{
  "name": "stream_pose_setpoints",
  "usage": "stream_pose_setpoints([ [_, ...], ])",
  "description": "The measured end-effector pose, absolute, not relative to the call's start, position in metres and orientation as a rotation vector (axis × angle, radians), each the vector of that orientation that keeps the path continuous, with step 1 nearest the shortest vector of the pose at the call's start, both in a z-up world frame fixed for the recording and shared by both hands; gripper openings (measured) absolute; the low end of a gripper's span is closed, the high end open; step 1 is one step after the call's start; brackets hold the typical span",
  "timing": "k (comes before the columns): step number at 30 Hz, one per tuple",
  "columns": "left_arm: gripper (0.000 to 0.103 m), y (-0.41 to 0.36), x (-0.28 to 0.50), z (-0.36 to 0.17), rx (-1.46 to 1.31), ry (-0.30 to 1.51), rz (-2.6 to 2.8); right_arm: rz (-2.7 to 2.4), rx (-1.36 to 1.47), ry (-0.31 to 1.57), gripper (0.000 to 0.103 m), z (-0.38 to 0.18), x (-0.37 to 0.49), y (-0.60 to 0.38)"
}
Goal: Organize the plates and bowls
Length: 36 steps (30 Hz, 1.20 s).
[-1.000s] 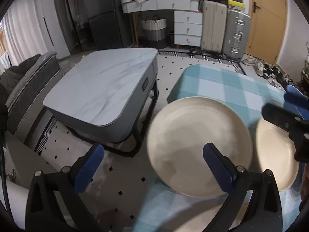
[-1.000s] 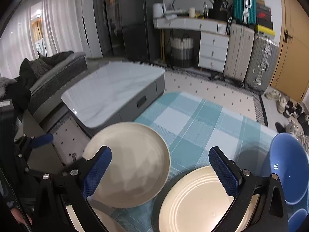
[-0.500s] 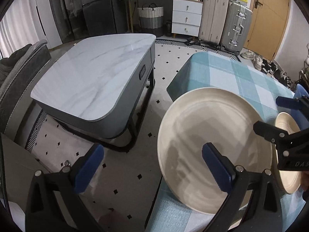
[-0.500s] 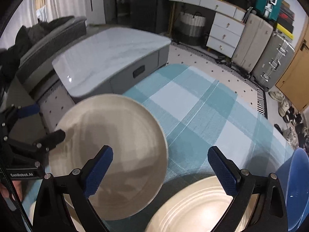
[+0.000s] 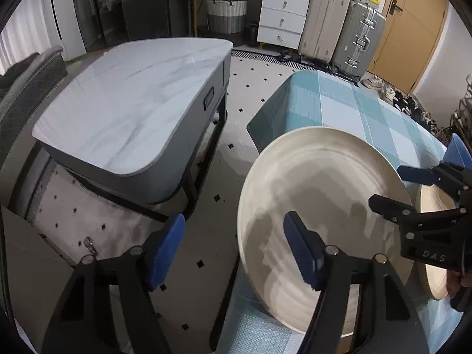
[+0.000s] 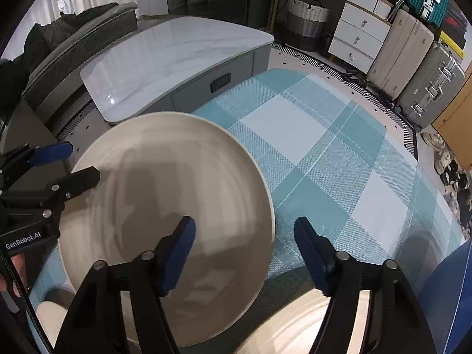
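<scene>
my left gripper (image 5: 234, 253) points steeply down, its blue-padded jaws closing with a gap still between them and no pad pressing on anything. my right gripper (image 6: 244, 252) tilts down just as steeply, jaws closing too, nothing pinched between the pads. each one shows at the edge of the other's view, black-framed, side by side and near each other. a bit of my hand (image 6: 13, 268) wraps the left handle.

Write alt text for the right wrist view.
The right gripper, jaws closing with only tablecloth between them, straddles the right rim of a large cream plate on a teal checked tablecloth; the left gripper is at its left edge.
</scene>
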<state>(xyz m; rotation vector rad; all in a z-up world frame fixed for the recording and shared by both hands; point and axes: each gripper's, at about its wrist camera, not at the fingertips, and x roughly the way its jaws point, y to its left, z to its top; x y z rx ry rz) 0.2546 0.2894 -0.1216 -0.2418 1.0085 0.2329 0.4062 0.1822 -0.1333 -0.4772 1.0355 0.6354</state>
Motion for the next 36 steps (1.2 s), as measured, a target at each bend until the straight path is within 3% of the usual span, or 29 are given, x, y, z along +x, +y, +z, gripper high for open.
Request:
stream_pose_setpoints([
  [2,0.054,0.292,0.255,-0.124,-0.262,1.021,0.216,0.635,-0.473,1.053,0.064,-0.136,0.407,0.183],
  [5,0.049,0.296,0.256,-0.129,-0.299,1.042,0.198,0.620,-0.463,1.066,0.060,-0.138,0.409,0.182],
  [7,0.039,0.298,0.254,-0.132,-0.331,1.054,0.191,0.621,-0.435,1.084,0.054,-0.137,0.411,0.180],
  [15,0.028,0.299,0.251,-0.132,-0.364,1.047,0.178,0.627,-0.420,1.073,0.043,-0.137,0.407,0.178],
  [22,0.007,0.302,0.250,-0.130,-0.420,1.042,0.151,0.609,-0.410,1.062,0.025,-0.136,0.408,0.175],
  [36,0.007,0.295,0.249,-0.127,-0.386,1.060,0.203,0.583,-0.384,1.092,0.016,-0.131,0.408,0.170],
])
